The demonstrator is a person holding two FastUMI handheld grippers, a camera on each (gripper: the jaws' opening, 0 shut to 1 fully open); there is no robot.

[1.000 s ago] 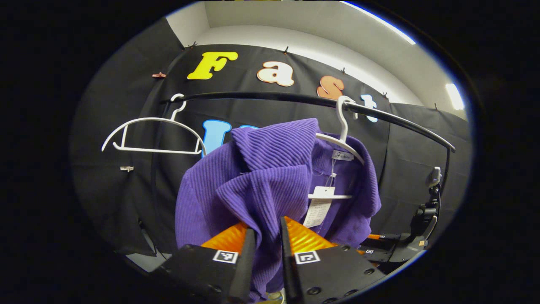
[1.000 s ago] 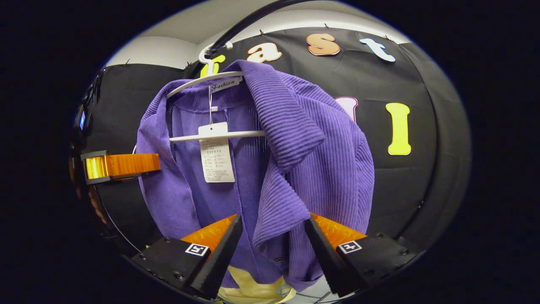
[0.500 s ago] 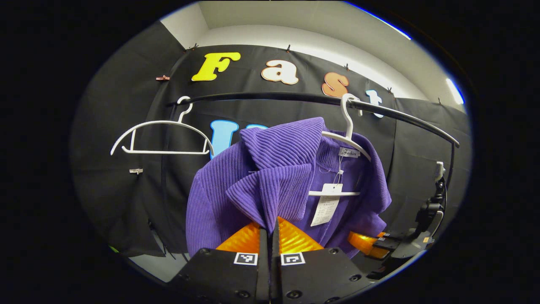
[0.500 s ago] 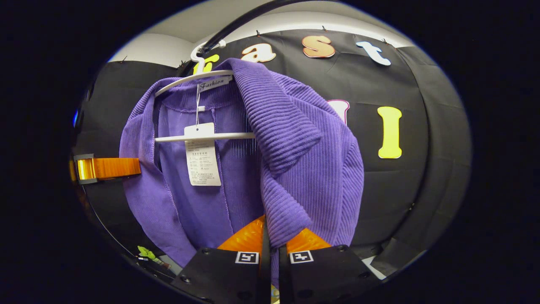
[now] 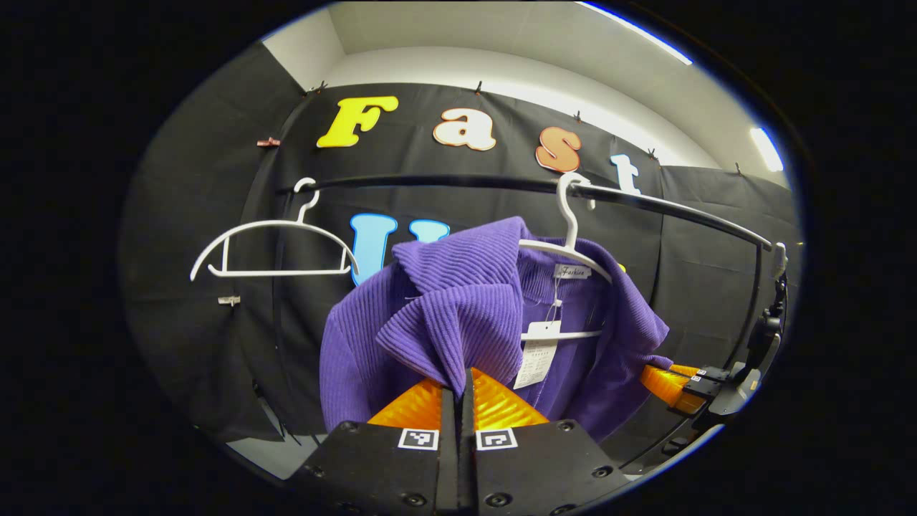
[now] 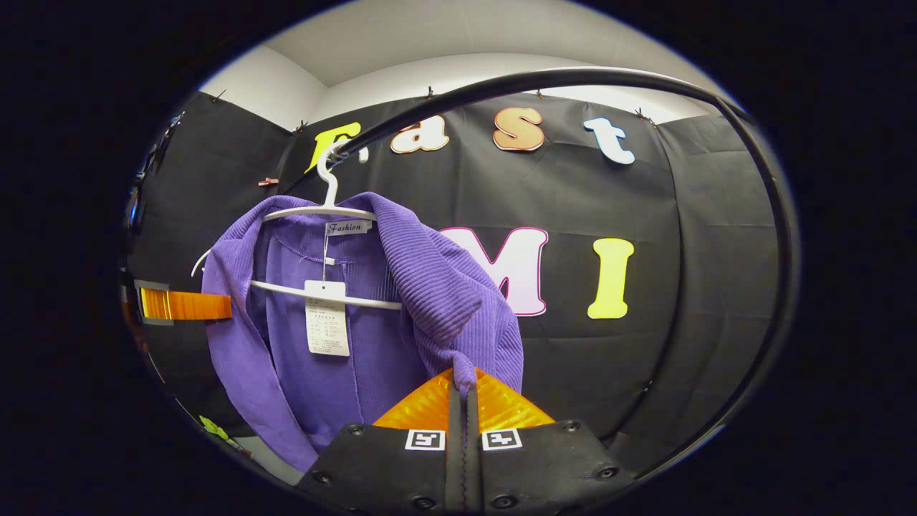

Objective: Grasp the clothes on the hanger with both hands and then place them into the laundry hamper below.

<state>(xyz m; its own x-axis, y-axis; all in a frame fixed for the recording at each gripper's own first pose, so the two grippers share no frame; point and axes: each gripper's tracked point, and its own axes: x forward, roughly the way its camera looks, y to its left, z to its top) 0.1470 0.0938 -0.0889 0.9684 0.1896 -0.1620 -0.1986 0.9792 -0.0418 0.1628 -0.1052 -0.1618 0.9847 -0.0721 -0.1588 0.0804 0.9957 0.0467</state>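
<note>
The purple ribbed garment [image 5: 458, 315] hangs on a white hanger [image 5: 569, 244] hooked over the black rail [image 5: 645, 202]. In the left gripper view, the left hand-held gripper [image 5: 464, 380] has its fingers pressed together on a fold of the garment's front edge. In the right gripper view, the right hand-held gripper [image 6: 464, 383] is likewise closed, pinching the opposite front edge of the garment [image 6: 430, 287]. A white paper tag [image 6: 327, 327] dangles inside the collar. An empty white hanger [image 5: 272, 240] hangs on the same rail, well apart from the garment.
</note>
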